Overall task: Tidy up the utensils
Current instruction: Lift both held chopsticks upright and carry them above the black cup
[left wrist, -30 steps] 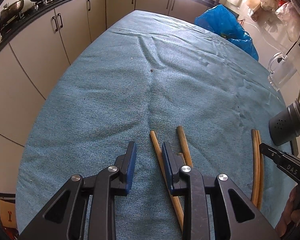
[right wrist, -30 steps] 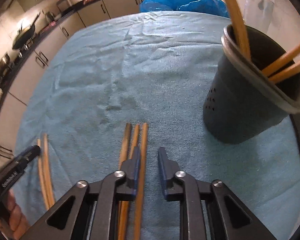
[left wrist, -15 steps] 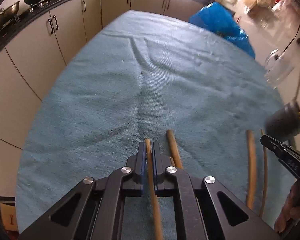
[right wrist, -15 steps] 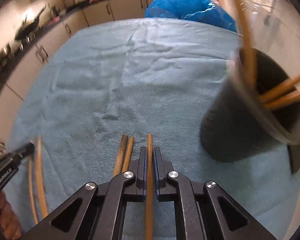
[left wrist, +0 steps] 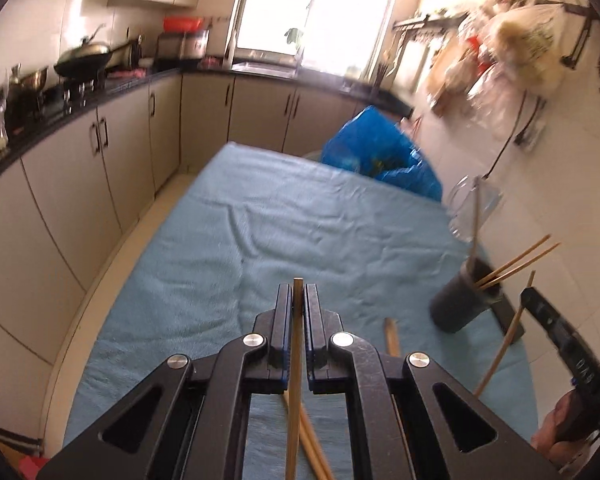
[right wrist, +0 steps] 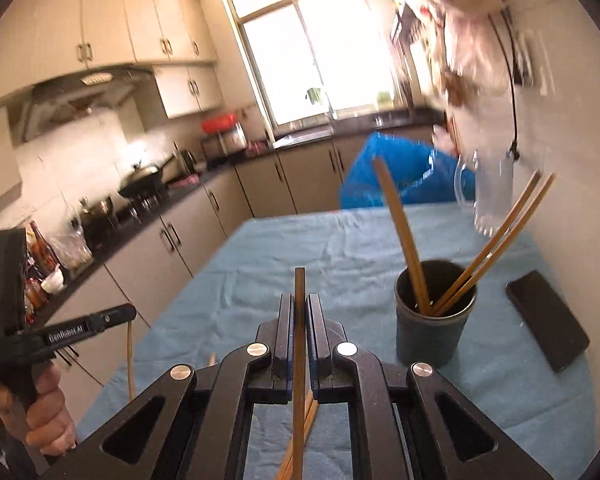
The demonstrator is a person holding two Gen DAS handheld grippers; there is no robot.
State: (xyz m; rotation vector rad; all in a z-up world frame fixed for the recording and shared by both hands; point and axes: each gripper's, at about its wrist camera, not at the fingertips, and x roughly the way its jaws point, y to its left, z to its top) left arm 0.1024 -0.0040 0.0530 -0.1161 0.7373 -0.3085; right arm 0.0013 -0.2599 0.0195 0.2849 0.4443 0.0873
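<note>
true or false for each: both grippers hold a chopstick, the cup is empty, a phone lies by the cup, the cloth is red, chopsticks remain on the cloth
1. Both the left gripper and right gripper hold a chopstick: true.
2. The cup is empty: false, three chopsticks stand in it.
3. A phone lies beside the cup: true.
4. The cloth is red: false, it is blue.
5. Chopsticks remain on the cloth: true.

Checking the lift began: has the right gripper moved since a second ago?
Yes. The right gripper, shut on a chopstick, has risen and tilted up; the holder now sits lower in view.
</note>
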